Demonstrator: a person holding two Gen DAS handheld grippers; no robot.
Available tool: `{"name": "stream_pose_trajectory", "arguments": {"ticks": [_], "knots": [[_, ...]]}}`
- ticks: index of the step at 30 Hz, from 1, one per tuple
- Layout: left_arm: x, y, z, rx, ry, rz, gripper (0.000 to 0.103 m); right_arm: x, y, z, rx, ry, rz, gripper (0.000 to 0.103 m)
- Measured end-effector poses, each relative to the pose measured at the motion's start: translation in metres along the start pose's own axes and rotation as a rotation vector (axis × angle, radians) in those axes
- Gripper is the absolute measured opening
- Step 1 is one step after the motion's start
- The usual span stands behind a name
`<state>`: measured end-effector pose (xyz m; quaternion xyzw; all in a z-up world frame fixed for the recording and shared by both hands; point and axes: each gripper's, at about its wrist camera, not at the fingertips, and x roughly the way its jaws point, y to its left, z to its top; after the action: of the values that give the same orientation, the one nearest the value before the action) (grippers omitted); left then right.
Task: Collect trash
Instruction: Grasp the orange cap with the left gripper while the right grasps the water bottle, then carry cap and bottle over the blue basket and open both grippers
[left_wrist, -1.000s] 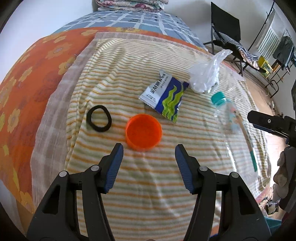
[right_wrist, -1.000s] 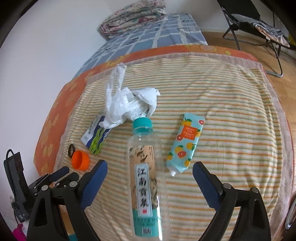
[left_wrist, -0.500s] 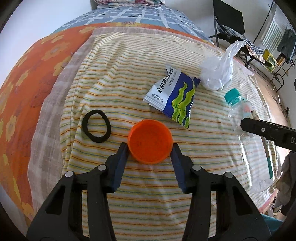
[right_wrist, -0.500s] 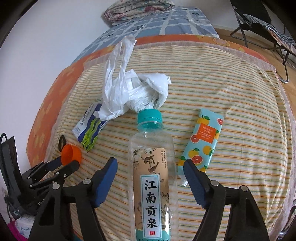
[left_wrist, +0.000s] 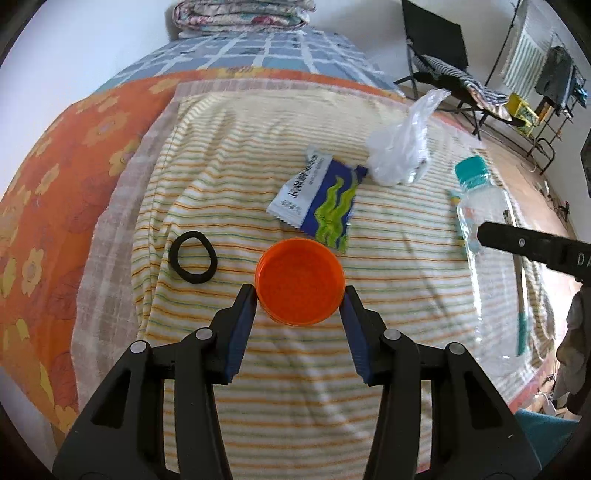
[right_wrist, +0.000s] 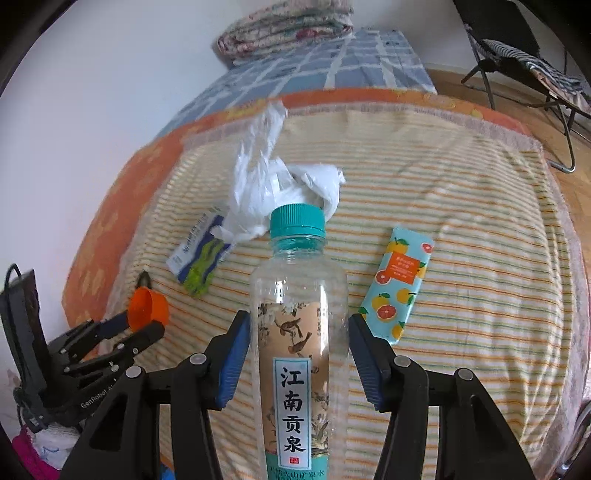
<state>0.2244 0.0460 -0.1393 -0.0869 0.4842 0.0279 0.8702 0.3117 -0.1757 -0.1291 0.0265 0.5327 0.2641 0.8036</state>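
An orange lid sits between the blue pads of my left gripper, which is shut on it and holds it just above the striped blanket. The right wrist view shows that lid tilted in the left gripper. A clear water bottle with a teal cap lies between the jaws of my right gripper. Those jaws are closing and the pads touch both its sides. On the blanket lie a blue-green snack packet, a crumpled plastic bag and a citrus-print tube.
A black hair tie lies left of the lid. The bed carries an orange floral sheet and a folded quilt at its head. A folding chair and a clothes rack stand on the floor to the right.
My left jaws came in around the orange lid and closed on it, and it now hangs tilted above the blanket. My right jaws narrowed from wide apart to the bottle's sides.
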Motion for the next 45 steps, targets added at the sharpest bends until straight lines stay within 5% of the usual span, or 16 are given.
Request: {"name": "stream_pose_trajectory", "arguments": {"ticks": [18, 34, 45], "knots": [[-0.081, -0.027, -0.034, 0.101, -0.109, -0.036, 0.048, -0.088, 0.040, -0.056, -0.139, -0.180, -0.008, 0.055], [-0.129, -0.054, -0.101, 0.188, -0.129, -0.076, 0.048, -0.135, 0.064, -0.138, -0.189, -0.216, 0.046, 0.055], [-0.126, -0.057, -0.165, 0.232, -0.055, -0.084, 0.048, -0.131, 0.080, -0.196, -0.246, -0.179, 0.056, 0.055]]}}
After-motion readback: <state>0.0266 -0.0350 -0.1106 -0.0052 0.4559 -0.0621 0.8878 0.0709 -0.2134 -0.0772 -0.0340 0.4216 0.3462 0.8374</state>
